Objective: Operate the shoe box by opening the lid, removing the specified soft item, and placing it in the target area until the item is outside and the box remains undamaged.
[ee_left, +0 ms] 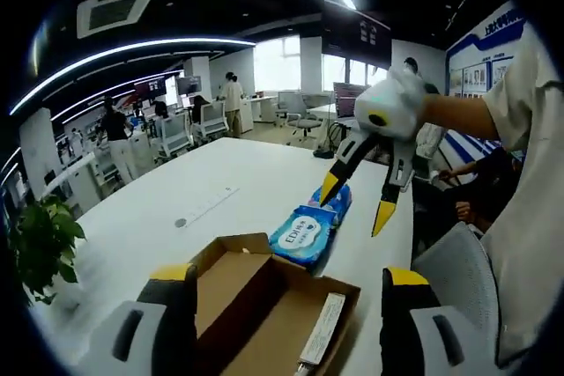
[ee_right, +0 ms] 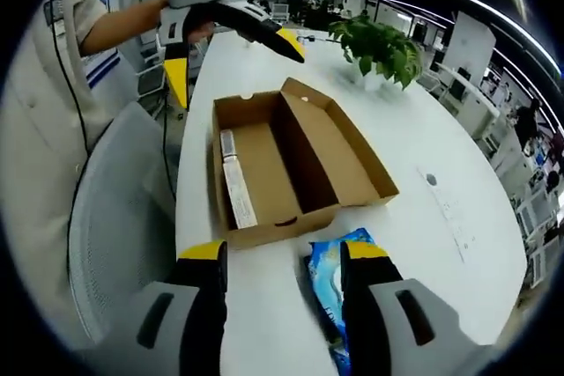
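The shoe box point(ee_right: 291, 160) lies open and empty on the white table point(ee_right: 423, 244), near the person's edge; the blue soft pack point(ee_left: 304, 235) rests just beside it. Both tongs, left point(ee_left: 282, 310) and right point(ee_right: 284, 292), are spread, holding nothing, so removal looks done; next, pull clear without knocking the box

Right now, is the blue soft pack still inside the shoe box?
No. The blue soft pack lies on the white table just outside the open shoe box, whose cardboard interior holds no pack.

Blue soft pack point(ee_right: 333, 292) partly behind right hand-held gripper point(ee_right: 284, 257) jaw; label txt illegible.
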A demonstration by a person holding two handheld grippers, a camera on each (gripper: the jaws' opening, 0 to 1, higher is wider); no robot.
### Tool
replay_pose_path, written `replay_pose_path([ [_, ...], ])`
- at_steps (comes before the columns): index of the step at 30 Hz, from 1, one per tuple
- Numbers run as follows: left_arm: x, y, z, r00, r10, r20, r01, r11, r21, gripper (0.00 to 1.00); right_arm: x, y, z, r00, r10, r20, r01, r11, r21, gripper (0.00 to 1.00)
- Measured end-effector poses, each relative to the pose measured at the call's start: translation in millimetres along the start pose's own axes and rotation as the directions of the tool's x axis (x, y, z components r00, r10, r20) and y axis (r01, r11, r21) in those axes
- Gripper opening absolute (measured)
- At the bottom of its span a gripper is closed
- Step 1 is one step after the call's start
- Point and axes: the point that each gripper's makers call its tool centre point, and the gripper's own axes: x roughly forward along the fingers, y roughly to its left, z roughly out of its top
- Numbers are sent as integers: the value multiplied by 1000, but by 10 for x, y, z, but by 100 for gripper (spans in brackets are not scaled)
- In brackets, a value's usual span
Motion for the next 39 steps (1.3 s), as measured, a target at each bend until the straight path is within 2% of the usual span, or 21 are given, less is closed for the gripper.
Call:
replay_pose_path([
  [4,-161,36,-108,999,35,13,-35,999,-34,94,165,71,37,999,35,-14,-35,999,-24,46],
  [8,-327,84,-300,997,83,0,-82,995,-57,100,364,141,73,997,72,-27,-73,996,-43,44],
  [14,-537,135,-414,991,133,11,-131,987,-89,100,562,189,67,993,102,-64,-107,991,-77,42],
  [18,-621,179,-517,987,163,-7,-163,983,-83,100,710,226,79,989,120,-82,-127,989,-82,40],
  [24,-677,194,-554,983,182,-16,-183,979,-90,100,906,265,93,987,131,-97,-139,987,-84,39],
  [34,-758,226,-563,973,229,19,-224,964,-145,100,1120,323,10,976,166,-144,-178,981,-80,37],
  [39,-799,215,-614,968,250,23,-243,956,-165,100,1212,350,-23,969,187,-164,-200,977,-70,28],
])
